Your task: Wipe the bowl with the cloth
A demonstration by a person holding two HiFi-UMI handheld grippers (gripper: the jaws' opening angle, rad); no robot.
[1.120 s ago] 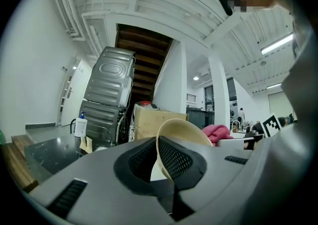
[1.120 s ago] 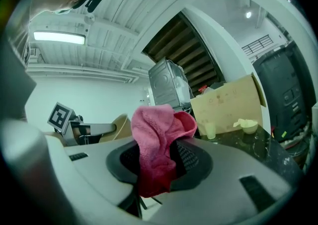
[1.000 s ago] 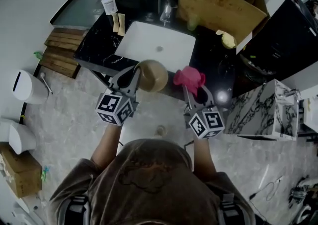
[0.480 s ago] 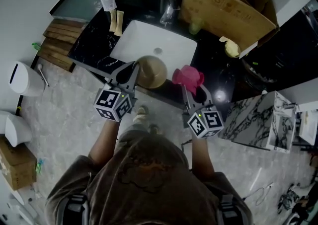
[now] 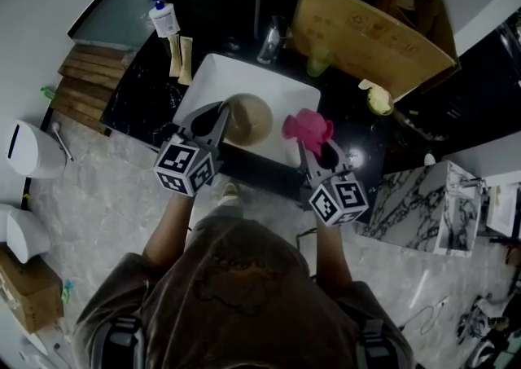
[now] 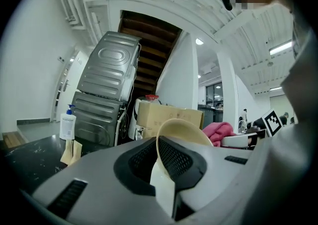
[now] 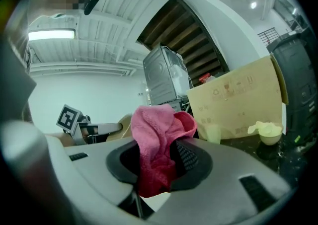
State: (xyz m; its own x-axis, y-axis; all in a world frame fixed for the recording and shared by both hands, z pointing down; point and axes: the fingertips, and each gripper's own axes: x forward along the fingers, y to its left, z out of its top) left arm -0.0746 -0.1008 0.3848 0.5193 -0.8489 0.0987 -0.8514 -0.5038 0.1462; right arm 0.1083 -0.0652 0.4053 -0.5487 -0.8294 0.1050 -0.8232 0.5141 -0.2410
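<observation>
A tan bowl (image 5: 247, 120) hangs over the white sink (image 5: 212, 75), tipped on edge, with my left gripper (image 5: 221, 125) shut on its rim. In the left gripper view the bowl (image 6: 180, 130) stands upright between the jaws. A pink cloth (image 5: 308, 128) is bunched in my right gripper (image 5: 313, 146), just right of the bowl and apart from it. The right gripper view shows the cloth (image 7: 158, 145) pinched between the pads, with the bowl's edge (image 7: 124, 125) behind it.
A black counter (image 5: 149, 82) surrounds the sink. On it stand a soap bottle (image 5: 163, 15), a glass (image 5: 269, 40), a large cardboard box (image 5: 368, 20) and a small yellow dish (image 5: 378, 99). A marble-patterned block (image 5: 411, 204) lies at the right.
The person has stepped toward the counter. Both grippers, with bowl and cloth, now hang over the sink's front part rather than before its edge.
</observation>
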